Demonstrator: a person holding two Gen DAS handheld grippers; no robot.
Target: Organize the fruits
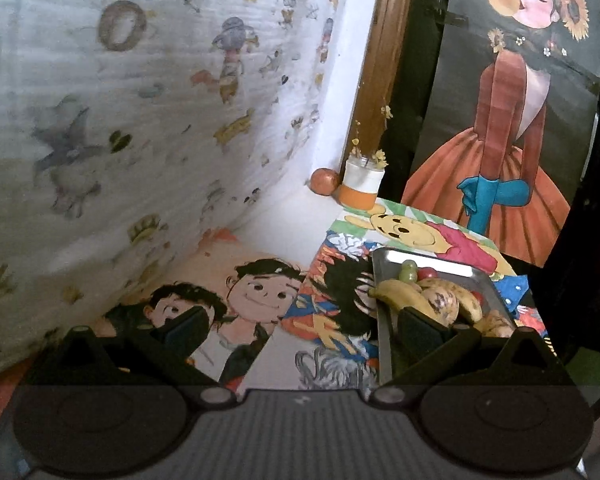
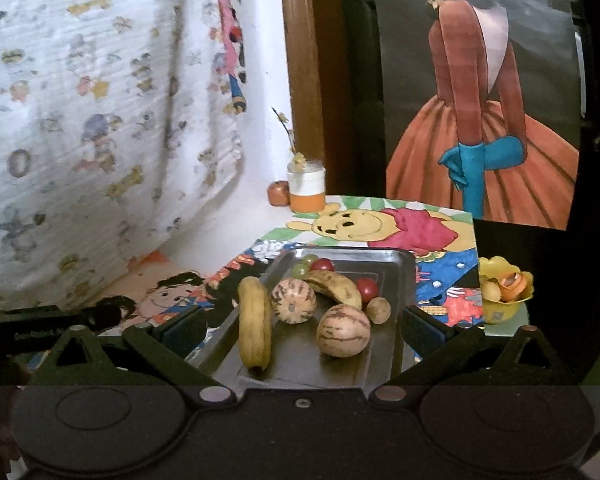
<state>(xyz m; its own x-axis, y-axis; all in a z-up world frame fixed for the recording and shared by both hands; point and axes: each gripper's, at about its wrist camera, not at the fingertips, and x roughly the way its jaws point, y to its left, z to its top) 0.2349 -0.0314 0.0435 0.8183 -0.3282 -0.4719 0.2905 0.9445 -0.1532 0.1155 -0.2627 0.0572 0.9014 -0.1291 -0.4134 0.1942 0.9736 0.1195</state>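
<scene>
Fruit lies all together on a metal tray (image 2: 396, 280) that sits on a table covered with cartoon pictures. We see two bananas on it, one long banana (image 2: 255, 322) near the left edge and one curved banana (image 2: 334, 282) further back. Two round striped melons (image 2: 343, 330) sit in the middle, and a small brown fruit (image 2: 379, 310) is just beside them. Red cherry tomatoes (image 2: 367, 288) and green grapes (image 2: 304, 266) rest near the back of the tray. A yellow bowl (image 2: 504, 304) with a few more pieces stands off to the right of the tray. An orange fruit (image 2: 279, 193) sits far back by a jar (image 2: 306, 188) with small flowers. Our right gripper (image 2: 304, 330) hangs just in front of the tray with its fingers spread wide and nothing between them. Our left gripper (image 1: 300, 330) hangs to the left of the tray, also wide and holding nothing. We cannot tell if the fruit is sorted already or is waiting to be sorted, because both would look like this. If we do pick one up, we think it helps to come down straight over it and squeeze softly, since bananas bruise. The round melons can roll, so we should grip them across the middle.
</scene>
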